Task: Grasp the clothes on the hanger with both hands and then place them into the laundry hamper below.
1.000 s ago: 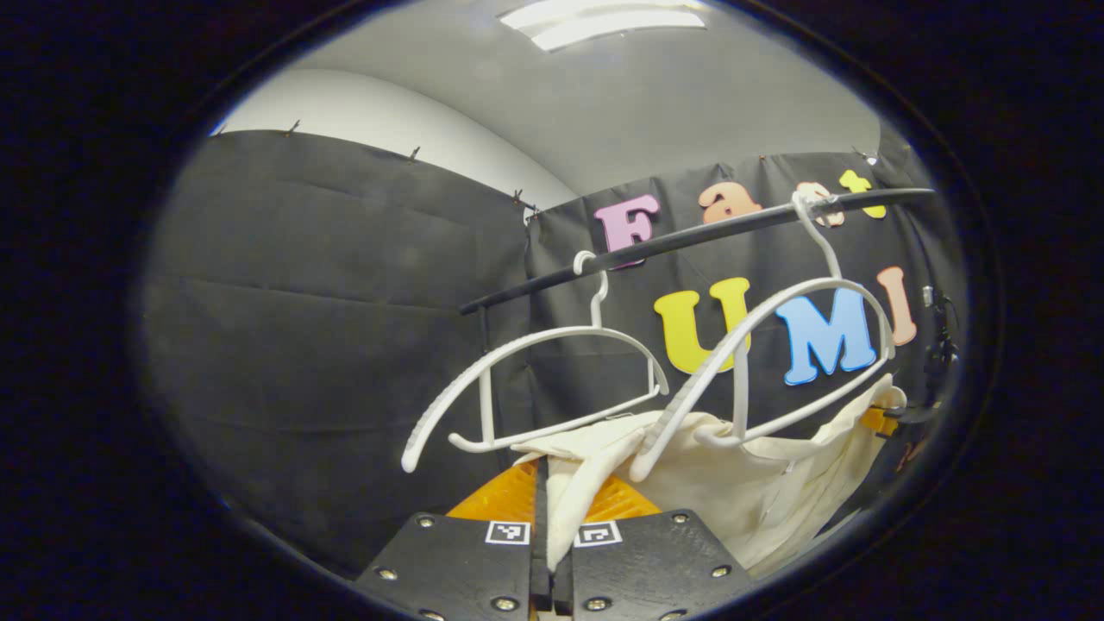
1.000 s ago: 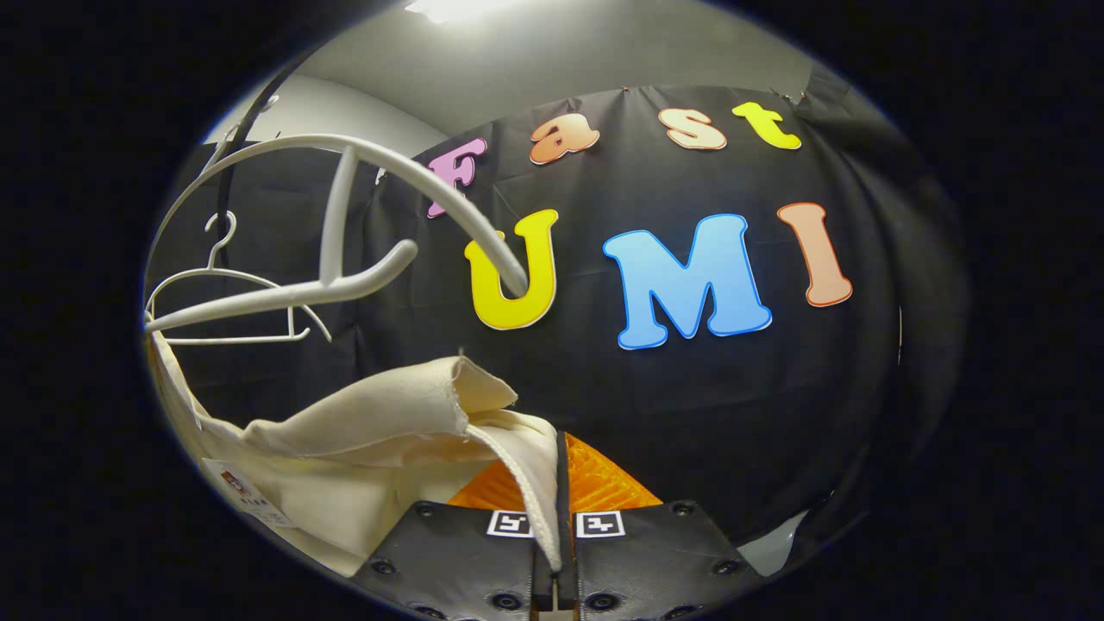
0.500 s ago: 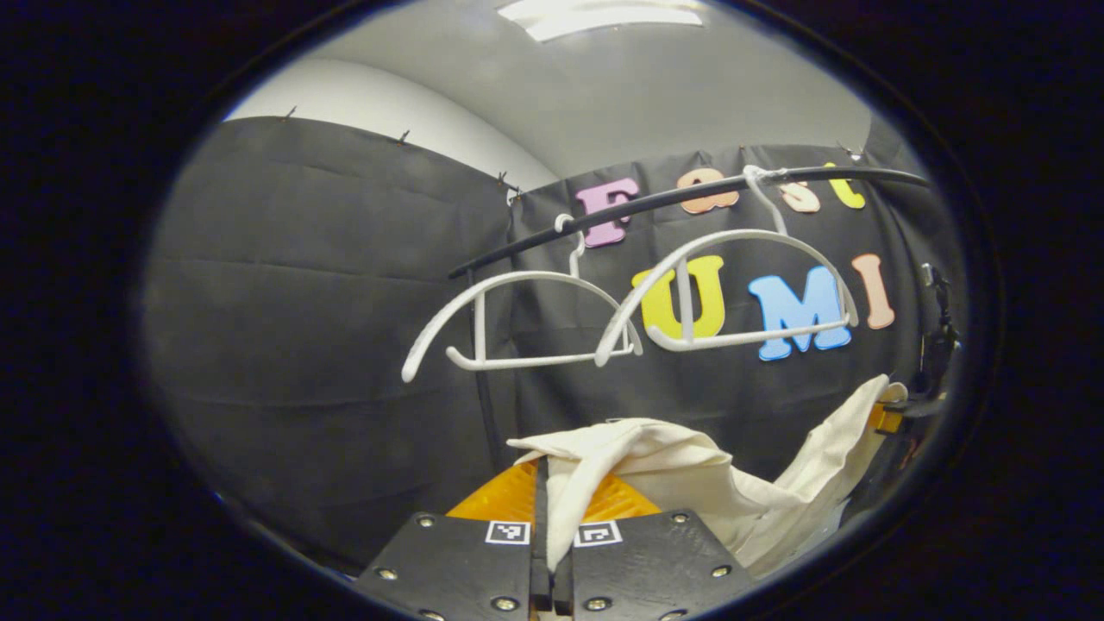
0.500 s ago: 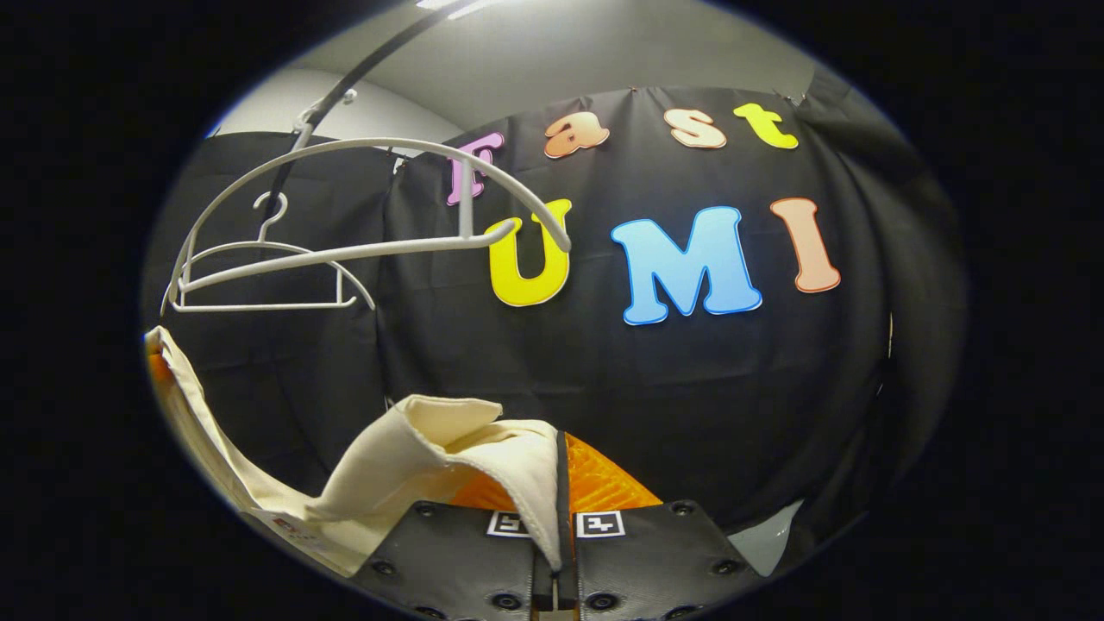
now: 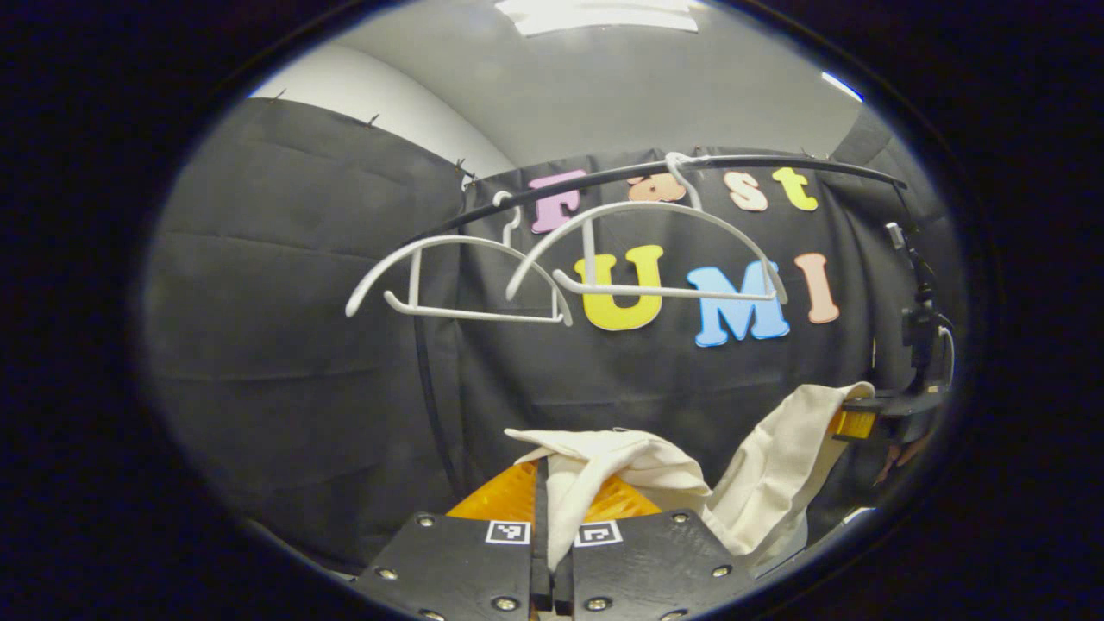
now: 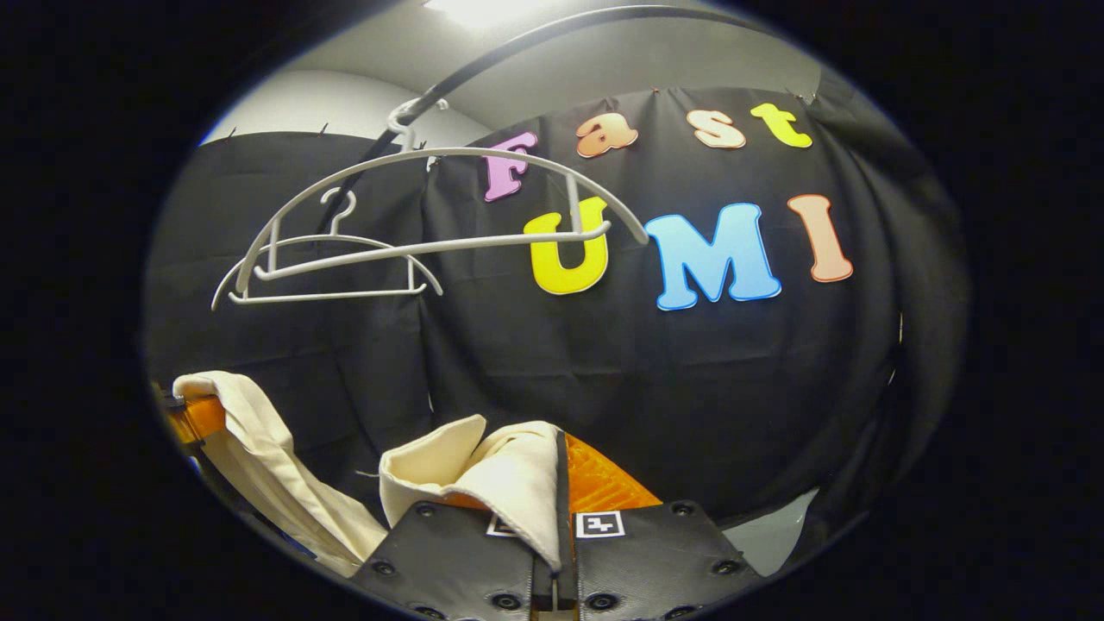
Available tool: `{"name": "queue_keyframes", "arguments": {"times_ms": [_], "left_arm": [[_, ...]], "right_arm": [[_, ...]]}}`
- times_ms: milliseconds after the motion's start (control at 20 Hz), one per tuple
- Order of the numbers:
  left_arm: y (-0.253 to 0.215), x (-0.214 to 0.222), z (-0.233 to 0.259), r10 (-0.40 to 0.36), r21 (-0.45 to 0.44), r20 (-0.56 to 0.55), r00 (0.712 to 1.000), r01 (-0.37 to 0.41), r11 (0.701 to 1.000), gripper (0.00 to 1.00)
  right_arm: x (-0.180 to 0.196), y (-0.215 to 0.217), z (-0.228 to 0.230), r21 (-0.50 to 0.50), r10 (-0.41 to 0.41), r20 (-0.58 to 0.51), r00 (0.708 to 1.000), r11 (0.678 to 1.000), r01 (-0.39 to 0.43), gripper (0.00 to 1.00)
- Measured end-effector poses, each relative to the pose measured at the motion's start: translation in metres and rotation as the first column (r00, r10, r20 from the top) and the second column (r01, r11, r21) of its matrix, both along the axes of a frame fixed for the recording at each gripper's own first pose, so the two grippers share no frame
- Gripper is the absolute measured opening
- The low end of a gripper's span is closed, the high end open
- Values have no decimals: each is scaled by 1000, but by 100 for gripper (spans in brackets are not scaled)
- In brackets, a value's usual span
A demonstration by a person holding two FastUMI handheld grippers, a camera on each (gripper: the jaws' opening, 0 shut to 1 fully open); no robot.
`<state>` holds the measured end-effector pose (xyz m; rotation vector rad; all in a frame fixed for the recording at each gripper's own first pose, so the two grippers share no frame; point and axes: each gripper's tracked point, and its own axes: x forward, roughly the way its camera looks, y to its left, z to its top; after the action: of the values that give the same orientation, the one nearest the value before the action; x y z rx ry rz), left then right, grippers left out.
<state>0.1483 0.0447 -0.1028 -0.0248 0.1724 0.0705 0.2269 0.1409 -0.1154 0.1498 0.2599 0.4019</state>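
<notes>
left tongs clamped on cream garment | right tongs clamped on it too | both below 2 bare hangers

Black rail, ceiling light.

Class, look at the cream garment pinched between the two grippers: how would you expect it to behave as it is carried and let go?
The cream garment is probably floppy: it sags between the left gripper and the right gripper. It seems light, since narrow pinches hold it. Released, it would likely crumple rather than keep its shape.
</notes>
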Motion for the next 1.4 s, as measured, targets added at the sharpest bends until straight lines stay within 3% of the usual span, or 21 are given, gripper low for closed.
{"name": "queue_keyframes", "arguments": {"times_ms": [350,750,1000,1400], "left_arm": [[-42,0,-29,-89,-82,-7,996,88,993,3],[-63,-23,-142,-105,-117,-191,976,84,990,4],[-63,-34,-212,-106,-109,-330,938,74,991,4],[-63,-57,-307,-110,-85,-541,834,76,993,4]], "right_arm": [[-47,35,-32,18,97,-66,993,995,-96,6],[-87,43,-137,-52,125,-225,966,989,-140,7],[-95,39,-195,-124,102,-319,942,981,-149,7],[-124,32,-268,-210,58,-467,882,962,-174,8]]}}
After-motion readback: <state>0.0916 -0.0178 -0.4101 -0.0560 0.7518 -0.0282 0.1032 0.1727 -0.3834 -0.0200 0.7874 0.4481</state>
